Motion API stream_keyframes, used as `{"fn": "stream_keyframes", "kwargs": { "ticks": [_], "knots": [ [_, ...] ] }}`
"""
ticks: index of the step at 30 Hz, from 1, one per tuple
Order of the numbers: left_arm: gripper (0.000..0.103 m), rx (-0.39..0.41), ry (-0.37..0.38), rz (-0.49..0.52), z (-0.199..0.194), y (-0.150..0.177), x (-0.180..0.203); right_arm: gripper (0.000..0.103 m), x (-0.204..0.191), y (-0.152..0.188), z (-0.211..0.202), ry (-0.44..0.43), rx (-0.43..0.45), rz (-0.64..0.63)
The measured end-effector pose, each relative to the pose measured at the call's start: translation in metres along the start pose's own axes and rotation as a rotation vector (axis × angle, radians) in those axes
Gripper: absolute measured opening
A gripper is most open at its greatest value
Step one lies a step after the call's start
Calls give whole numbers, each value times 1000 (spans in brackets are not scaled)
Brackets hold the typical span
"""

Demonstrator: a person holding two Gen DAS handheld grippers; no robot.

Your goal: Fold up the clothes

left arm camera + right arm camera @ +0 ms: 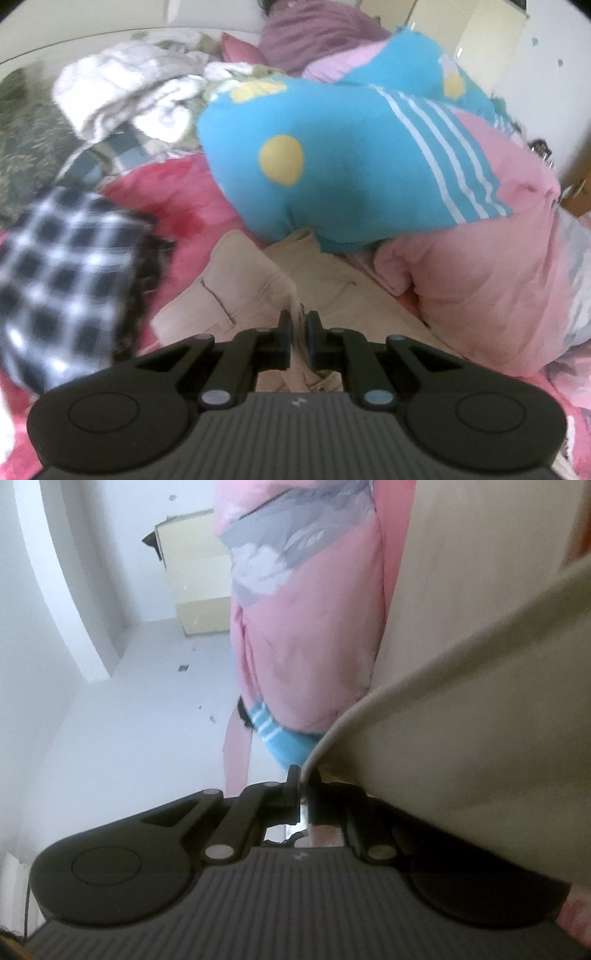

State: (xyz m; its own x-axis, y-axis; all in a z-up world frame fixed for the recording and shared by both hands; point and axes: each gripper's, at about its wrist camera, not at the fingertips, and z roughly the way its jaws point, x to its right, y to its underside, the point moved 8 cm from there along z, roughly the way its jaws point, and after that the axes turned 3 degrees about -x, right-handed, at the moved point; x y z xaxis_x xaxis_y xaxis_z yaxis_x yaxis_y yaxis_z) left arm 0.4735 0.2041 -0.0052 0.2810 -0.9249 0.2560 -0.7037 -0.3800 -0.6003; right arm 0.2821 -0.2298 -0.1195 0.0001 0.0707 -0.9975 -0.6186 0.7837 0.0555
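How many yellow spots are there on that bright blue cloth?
4 in the left wrist view: a big spot at the blue cloth's front, one on its upper left edge, two small ones upper right. Folds may hide more.

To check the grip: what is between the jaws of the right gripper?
In the right wrist view, the edge of the beige garment runs between the jaws of the right gripper, which is shut on it.

My left wrist view tilts down, close over the bed [177, 192], its claw [299, 332] bottom centre. My right wrist view looks level and rolled at a wall [110, 720]. Both share the blue cushion [332, 166] and beige garment [480, 720].
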Motion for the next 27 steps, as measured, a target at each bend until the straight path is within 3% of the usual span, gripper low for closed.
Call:
{"fn": "stream_keyframes", "kwargs": {
  "ticks": [6,7,11,13,15,17,21,27],
  "knots": [
    [10,-28,-27,31,53,-1,22,2,29,-31,22,20,54,60],
    [14,-38,-15,29,62,0,24,2,36,-36,27,21,63,75],
    [52,-46,48,-71,78,5,20,6,67,-54,38,24,76,148],
    [52,-30,58,-119,75,6,14,7,78,-62,45,18,53,171],
    [52,-19,68,-158,65,6,7,14,75,-64,50,-7,28,159],
    [52,-3,88,-207,48,3,-1,27,73,-61,46,-32,16,142],
    [52,33,132,-251,-7,-2,-15,36,71,-56,40,-57,0,110],
    [53,82,162,-213,-112,14,-32,48,66,-52,39,-106,-35,50]
  ]
}}
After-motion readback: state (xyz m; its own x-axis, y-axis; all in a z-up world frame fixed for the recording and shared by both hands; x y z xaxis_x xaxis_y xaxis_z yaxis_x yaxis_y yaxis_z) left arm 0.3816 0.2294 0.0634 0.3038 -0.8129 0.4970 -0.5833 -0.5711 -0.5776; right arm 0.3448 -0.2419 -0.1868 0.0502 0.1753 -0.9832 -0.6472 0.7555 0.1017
